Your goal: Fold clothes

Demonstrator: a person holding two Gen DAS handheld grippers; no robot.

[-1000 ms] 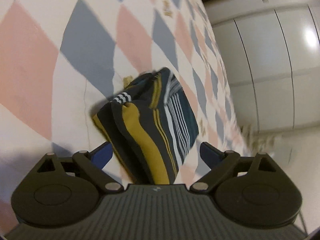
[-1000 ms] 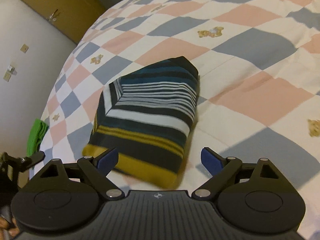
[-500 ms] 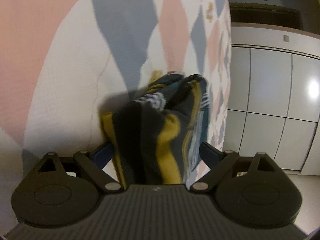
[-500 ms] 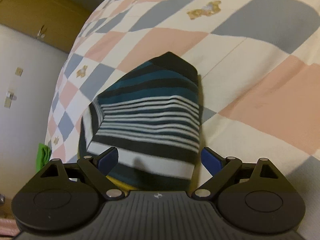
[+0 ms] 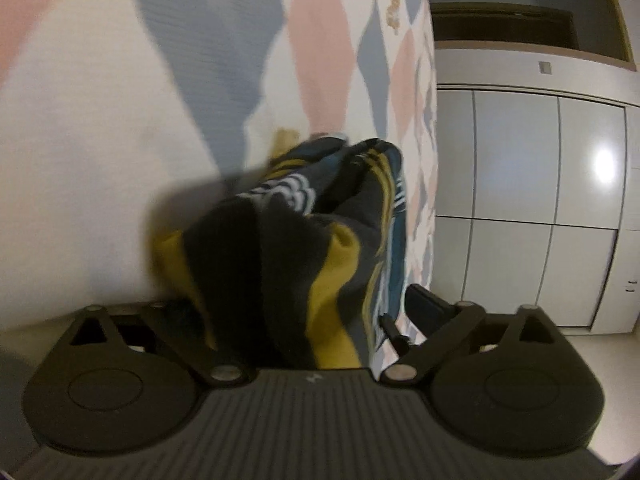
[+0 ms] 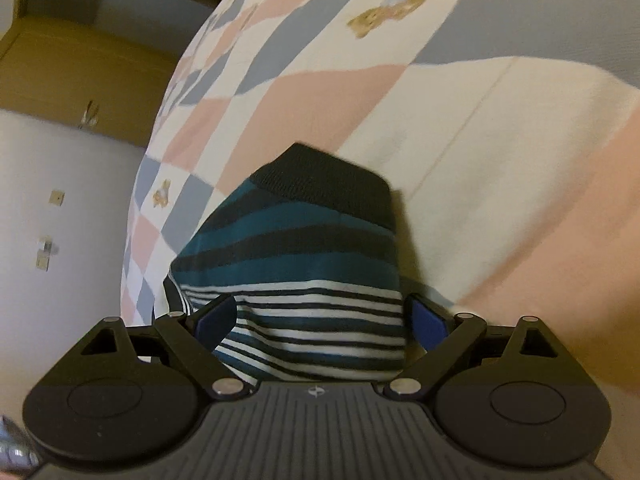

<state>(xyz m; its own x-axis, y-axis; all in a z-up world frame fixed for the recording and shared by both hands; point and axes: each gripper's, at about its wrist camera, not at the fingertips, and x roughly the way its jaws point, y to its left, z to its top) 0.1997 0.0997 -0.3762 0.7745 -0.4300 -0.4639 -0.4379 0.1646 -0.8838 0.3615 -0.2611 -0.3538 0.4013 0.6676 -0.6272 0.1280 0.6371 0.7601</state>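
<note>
Closest to the left wrist camera, the left gripper [image 5: 308, 312] has its jaws spread wide and opening further, with the folded striped garment [image 5: 304, 248] bunched between them. Only the right-hand finger [image 5: 424, 308] shows clearly; the other is hidden behind a mustard-yellow fold, so whether the pads press on the cloth cannot be told from this blurred view. The garment's edge faces the camera here, showing stacked layers of dark grey, mustard yellow, teal and thin white stripes.

Closest to the right wrist camera, the right gripper [image 6: 320, 320] also stands wide, its blue pads [image 6: 428, 322] on either side of the same garment [image 6: 304, 272]. The left pad overlaps the striped cloth, while the right pad sits just beside its edge; a firm grip cannot be confirmed. From this side the garment shows narrow black and white stripes nearest, then broad teal and black bands, ending in a black ribbed hem.

Under it lies the checked bedspread [image 6: 500, 128] of pink, grey-blue and cream squares, printed with small teddy bears [image 6: 384, 10]. Beyond the bed's edge stand white cupboard doors [image 5: 516, 200] on one side and a yellowish wooden door [image 6: 80, 76] on the other.
</note>
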